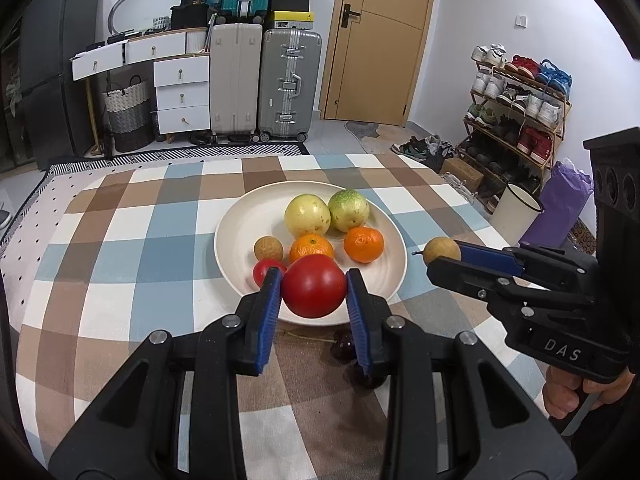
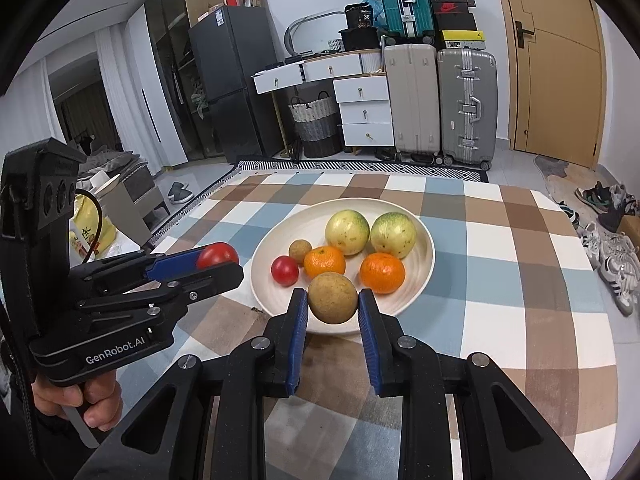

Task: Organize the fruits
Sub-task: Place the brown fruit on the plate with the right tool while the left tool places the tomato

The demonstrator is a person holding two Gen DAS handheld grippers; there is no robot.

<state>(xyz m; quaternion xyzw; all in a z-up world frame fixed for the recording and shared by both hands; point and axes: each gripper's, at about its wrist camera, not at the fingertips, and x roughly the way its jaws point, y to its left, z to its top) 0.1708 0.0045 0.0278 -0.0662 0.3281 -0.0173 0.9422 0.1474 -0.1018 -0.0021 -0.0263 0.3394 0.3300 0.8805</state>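
Observation:
A cream plate (image 1: 236,236) (image 2: 424,264) sits mid-table with two yellow-green fruits (image 1: 307,216), two oranges (image 1: 364,245), a small brown fruit (image 1: 268,249) and a small red tomato (image 2: 284,270). My left gripper (image 1: 314,286) is shut on a large red tomato (image 1: 314,286) (image 2: 217,255), held above the plate's near rim. My right gripper (image 2: 333,298) is shut on a brown round fruit (image 2: 333,298) (image 1: 441,250), held above the plate's near edge, to the right of the left gripper. Dark cherries (image 1: 344,346) lie on the cloth under the left gripper.
The table carries a checked cloth (image 1: 132,240) in blue, brown and white. Beyond it stand suitcases (image 1: 289,84), a white drawer unit (image 1: 182,96), a door and a shoe rack (image 1: 516,116). A white bucket (image 1: 516,212) stands by the table's right edge.

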